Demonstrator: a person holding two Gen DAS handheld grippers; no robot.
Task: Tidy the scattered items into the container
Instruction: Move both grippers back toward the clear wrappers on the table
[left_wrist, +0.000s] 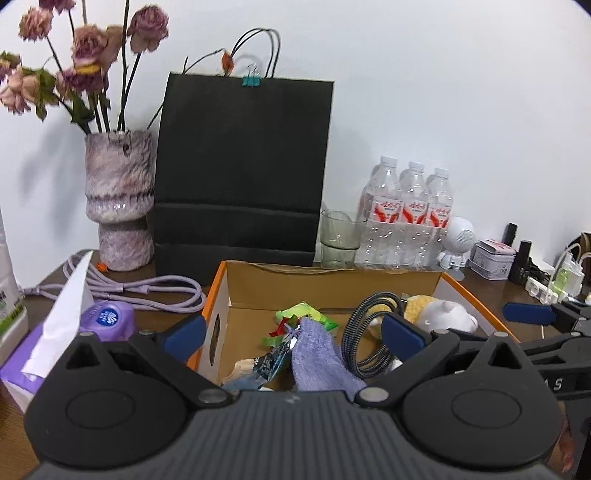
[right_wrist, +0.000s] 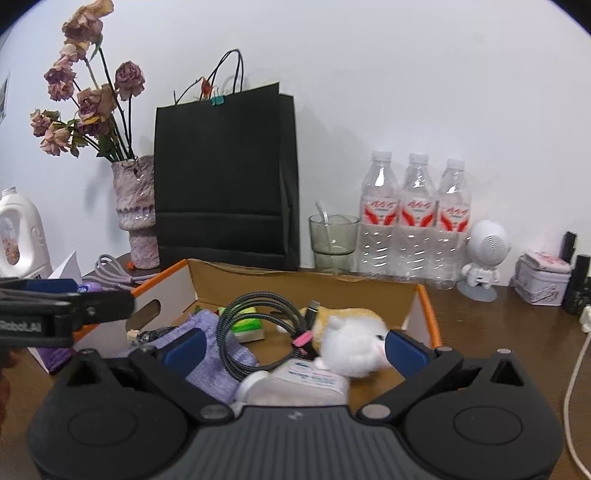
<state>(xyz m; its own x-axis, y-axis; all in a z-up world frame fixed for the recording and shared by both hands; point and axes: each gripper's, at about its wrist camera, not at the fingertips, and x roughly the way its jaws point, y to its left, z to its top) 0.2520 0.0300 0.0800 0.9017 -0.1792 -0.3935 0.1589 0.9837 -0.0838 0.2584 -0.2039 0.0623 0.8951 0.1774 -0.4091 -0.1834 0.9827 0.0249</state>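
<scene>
Both jaws are seen spread wide, nothing held: left gripper (left_wrist: 293, 336) and right gripper (right_wrist: 295, 347), low in frame over the open cardboard box (left_wrist: 332, 282). Inside it are seen a coiled braided cable (right_wrist: 258, 317), purple cloth (left_wrist: 317, 362) and white plush toy (right_wrist: 354, 343).

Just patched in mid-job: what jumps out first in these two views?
The tall black paper bag dominates, standing against the wall behind the orange-edged cardboard box. Dried roses in a mottled vase stand to its left, three water bottles to its right. In the box lie a white plush toy, a coiled braided cable and a purple cloth.
</scene>
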